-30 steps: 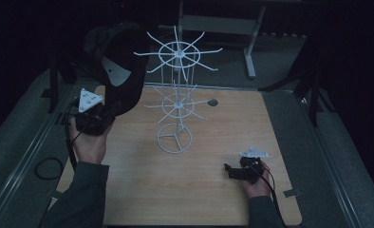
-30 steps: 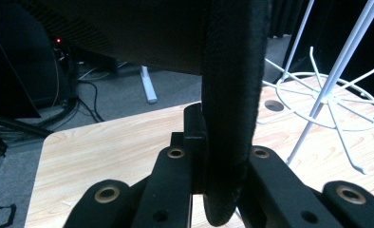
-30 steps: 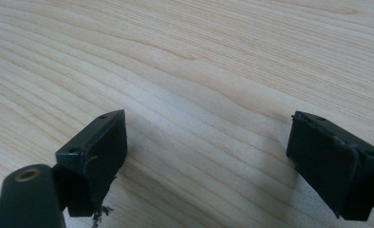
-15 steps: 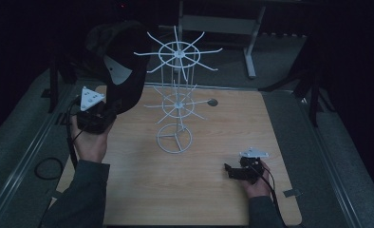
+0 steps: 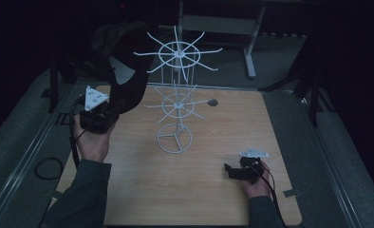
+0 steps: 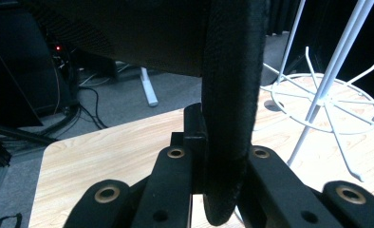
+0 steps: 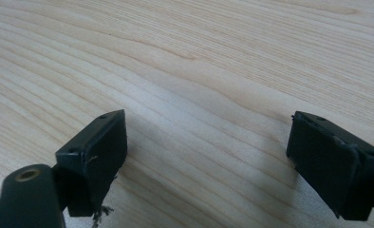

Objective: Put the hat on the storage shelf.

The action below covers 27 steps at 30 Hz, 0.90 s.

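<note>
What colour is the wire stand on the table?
White; the stand shows best in the high view.

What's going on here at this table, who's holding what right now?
A person works at a wooden table with tongs in each hand. The left tongs are shut on the brim of a black cap, held up in the air beside a white wire rack standing mid-table. The right tongs sit open and empty, low over the table's near right corner.
</note>
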Motion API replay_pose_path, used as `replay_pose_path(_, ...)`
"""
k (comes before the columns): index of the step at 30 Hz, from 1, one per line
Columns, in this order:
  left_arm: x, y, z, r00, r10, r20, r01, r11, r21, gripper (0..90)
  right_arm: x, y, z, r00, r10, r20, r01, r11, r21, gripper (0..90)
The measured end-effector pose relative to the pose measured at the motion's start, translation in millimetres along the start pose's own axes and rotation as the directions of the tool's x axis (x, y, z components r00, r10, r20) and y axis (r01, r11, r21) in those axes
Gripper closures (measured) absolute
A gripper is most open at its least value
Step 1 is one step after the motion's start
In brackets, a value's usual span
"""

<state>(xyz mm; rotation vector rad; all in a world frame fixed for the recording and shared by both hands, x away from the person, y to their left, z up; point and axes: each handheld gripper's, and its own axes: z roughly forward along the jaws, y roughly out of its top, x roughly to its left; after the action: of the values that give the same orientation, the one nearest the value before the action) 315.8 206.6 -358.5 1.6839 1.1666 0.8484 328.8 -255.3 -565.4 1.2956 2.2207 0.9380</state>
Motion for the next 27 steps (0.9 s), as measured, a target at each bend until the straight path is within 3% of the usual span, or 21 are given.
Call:
replay_pose_path(12,-2.0,-1.3,-0.3,0.9998,0.016,0.014,-0.016,0.9999,-0.002,86.5,0.1,-0.1,-0.1,1.0,-0.001,0.0,0.001,1.0,0.0,13.1)
replay_pose_path(15,-0.5,-5.0,1.5,0.9991,0.0,0.041,0.0,1.0,-0.007,86.5,0.0,-0.1,0.0,1.0,-0.001,0.0,0.001,1.0,0.0,13.1)
replay_pose_path(19,0.1,-9.2,2.7,0.999,-0.001,0.044,0.001,1.0,-0.006,86.5,0.1,-0.1,-0.1,1.0,-0.001,-0.001,0.001,1.0,0.0,13.1)
replay_pose_path(27,-2.0,-11.3,1.5,0.9981,0.026,0.057,-0.025,0.9995,-0.02,86.5,0.1,-0.1,-0.1,1.0,-0.001,-0.001,0.001,1.0,0.0,13.1)
